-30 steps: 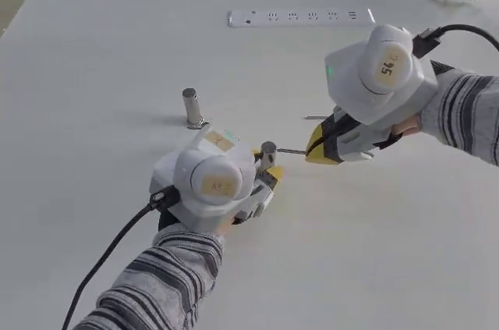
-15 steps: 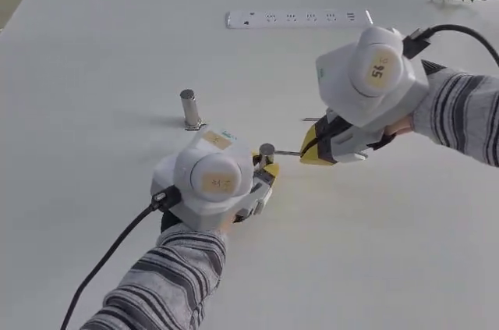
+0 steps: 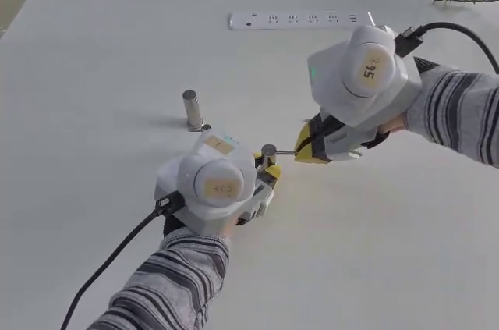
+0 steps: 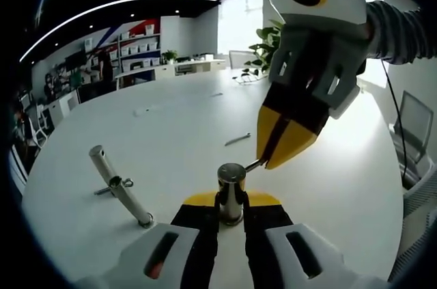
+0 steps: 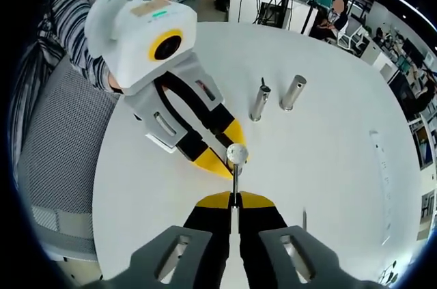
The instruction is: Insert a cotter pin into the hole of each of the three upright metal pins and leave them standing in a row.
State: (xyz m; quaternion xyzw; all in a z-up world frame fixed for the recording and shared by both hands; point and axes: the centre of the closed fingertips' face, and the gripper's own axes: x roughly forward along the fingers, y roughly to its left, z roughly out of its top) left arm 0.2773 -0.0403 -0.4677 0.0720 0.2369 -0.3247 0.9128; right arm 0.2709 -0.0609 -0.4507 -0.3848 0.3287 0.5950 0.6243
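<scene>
The left hand-held gripper (image 4: 231, 201) clamps an upright metal pin (image 4: 231, 181); the right hand-held gripper (image 5: 234, 200), at its 3 o'clock, pinches a cotter pin (image 5: 234, 176) touching it.

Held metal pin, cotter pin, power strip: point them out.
held metal pin (image 4: 231, 180): left gripper view, upper barrel.
cotter pin (image 5: 235, 180): right gripper view, mid shaft.
power strip (image 3: 300, 18): head view, top face centre.

light: bright, even, overhead | shadows: soft, faint | focus: sharp | edges: fisheye-warped in gripper views
</scene>
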